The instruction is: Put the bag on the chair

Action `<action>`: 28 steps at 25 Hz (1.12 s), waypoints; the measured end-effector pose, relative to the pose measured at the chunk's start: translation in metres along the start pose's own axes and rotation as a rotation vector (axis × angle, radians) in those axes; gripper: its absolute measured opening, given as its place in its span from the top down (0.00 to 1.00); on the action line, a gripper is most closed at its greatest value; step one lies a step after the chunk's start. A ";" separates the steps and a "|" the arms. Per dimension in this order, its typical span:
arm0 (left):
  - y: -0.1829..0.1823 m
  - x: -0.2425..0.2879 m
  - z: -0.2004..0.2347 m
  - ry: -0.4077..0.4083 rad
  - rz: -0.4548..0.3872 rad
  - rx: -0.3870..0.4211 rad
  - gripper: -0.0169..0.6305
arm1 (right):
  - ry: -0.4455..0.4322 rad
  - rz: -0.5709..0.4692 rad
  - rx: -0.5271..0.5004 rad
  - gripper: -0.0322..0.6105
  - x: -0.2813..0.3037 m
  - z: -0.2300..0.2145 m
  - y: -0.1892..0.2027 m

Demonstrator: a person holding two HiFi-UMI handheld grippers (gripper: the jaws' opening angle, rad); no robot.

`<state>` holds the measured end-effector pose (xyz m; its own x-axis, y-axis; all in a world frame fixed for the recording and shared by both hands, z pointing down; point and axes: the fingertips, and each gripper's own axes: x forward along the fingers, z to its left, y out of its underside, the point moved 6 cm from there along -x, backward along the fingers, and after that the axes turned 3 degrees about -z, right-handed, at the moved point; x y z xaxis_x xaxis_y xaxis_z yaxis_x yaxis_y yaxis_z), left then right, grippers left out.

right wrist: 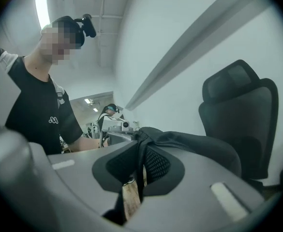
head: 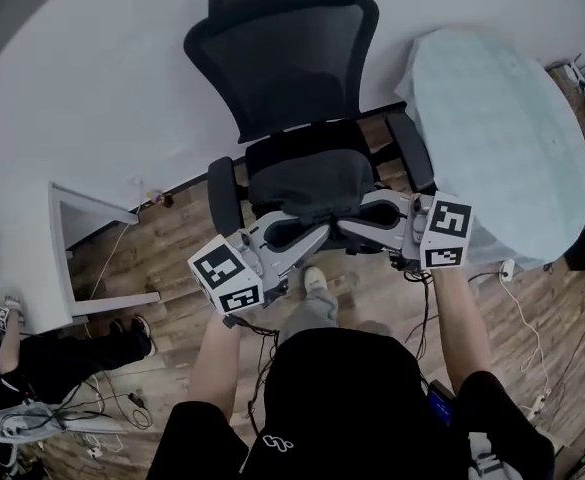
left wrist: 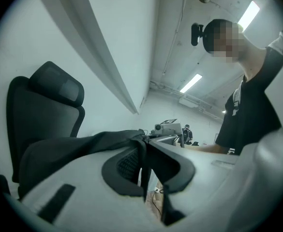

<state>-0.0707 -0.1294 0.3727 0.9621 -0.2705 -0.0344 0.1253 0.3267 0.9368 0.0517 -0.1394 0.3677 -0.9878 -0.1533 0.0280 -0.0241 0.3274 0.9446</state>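
Note:
A black office chair (head: 282,58) stands in front of me, and a black bag (head: 307,178) rests on its seat. Both grippers meet at the bag's near edge. My left gripper (head: 315,234) comes in from the lower left and my right gripper (head: 350,224) from the right. In the left gripper view the jaws (left wrist: 142,154) are pinched on a fold of the bag's black fabric (left wrist: 83,151), with the chair back (left wrist: 39,115) behind. The right gripper (right wrist: 140,164) likewise clamps the bag's cloth (right wrist: 194,146) in front of the chair (right wrist: 243,115).
A round table with a pale green top (head: 497,138) stands close to the chair's right side. A white shelf unit (head: 72,258) is at the left. Cables lie on the wood floor, and another person (head: 32,358) sits at the lower left. My foot (head: 315,280) is under the seat's front.

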 end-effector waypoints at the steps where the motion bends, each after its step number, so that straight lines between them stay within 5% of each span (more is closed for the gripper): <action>1: 0.001 0.003 0.011 0.006 0.002 -0.006 0.93 | 0.026 0.008 0.027 0.89 0.002 -0.009 0.001; 11: -0.009 0.007 0.092 -0.017 -0.085 -0.095 0.93 | 0.126 0.030 0.126 0.89 0.033 -0.080 -0.012; 19: 0.000 0.015 0.122 -0.043 -0.069 -0.139 0.93 | 0.139 0.047 0.189 0.89 0.037 -0.112 -0.003; 28: 0.007 0.036 0.201 -0.115 -0.051 -0.194 0.93 | 0.151 0.103 0.224 0.89 0.050 -0.197 0.002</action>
<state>-0.0841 -0.3184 0.4479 0.9206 -0.3894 -0.0298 0.2282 0.4745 0.8502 0.0324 -0.3296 0.4357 -0.9531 -0.2405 0.1839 0.0247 0.5437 0.8389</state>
